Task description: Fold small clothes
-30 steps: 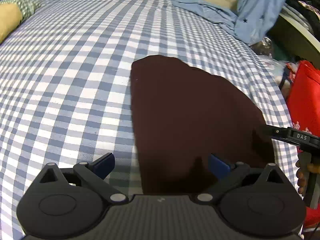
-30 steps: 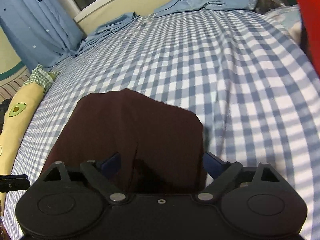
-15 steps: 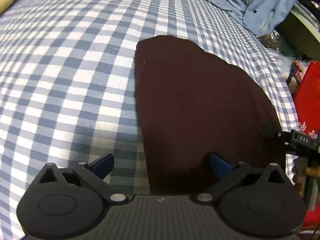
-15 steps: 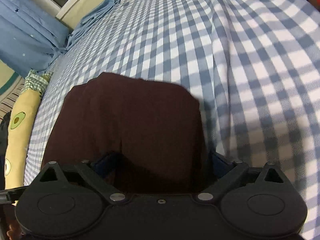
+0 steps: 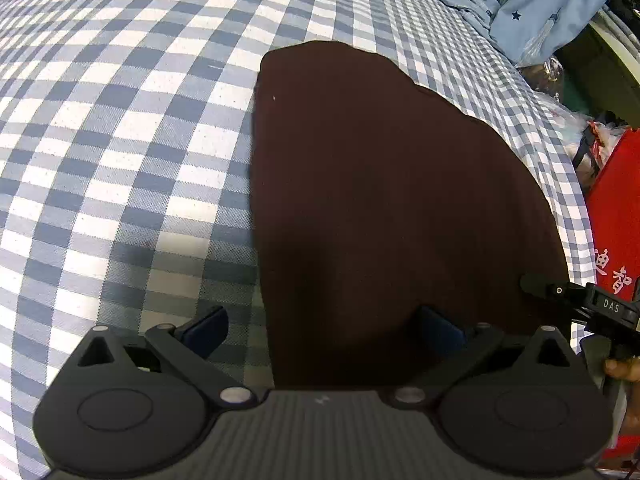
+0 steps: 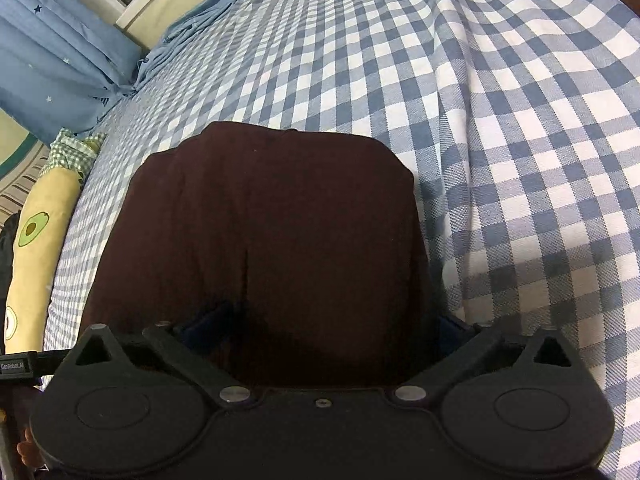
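A dark maroon garment (image 5: 384, 200) lies flat on the blue-and-white checked bedsheet (image 5: 120, 140). My left gripper (image 5: 320, 326) is open low over its near left edge, one finger over the sheet and one over the cloth. My right gripper (image 6: 324, 326) is open over the garment's (image 6: 272, 232) near right edge, with both blue fingertips low against the cloth. The right gripper's body (image 5: 584, 300) shows at the right edge of the left wrist view. Neither gripper holds anything.
Blue star-print curtain and bedding (image 6: 60, 64) lie at the bed's far end by the cream headboard (image 6: 168, 0). An avocado-print pillow (image 6: 36, 236) lies along the left side. A red object (image 5: 616, 216) stands beside the bed on the right.
Both grippers have dropped lower and closer to the garment's near edge and tilted down. Both stay open. The garment has not moved.
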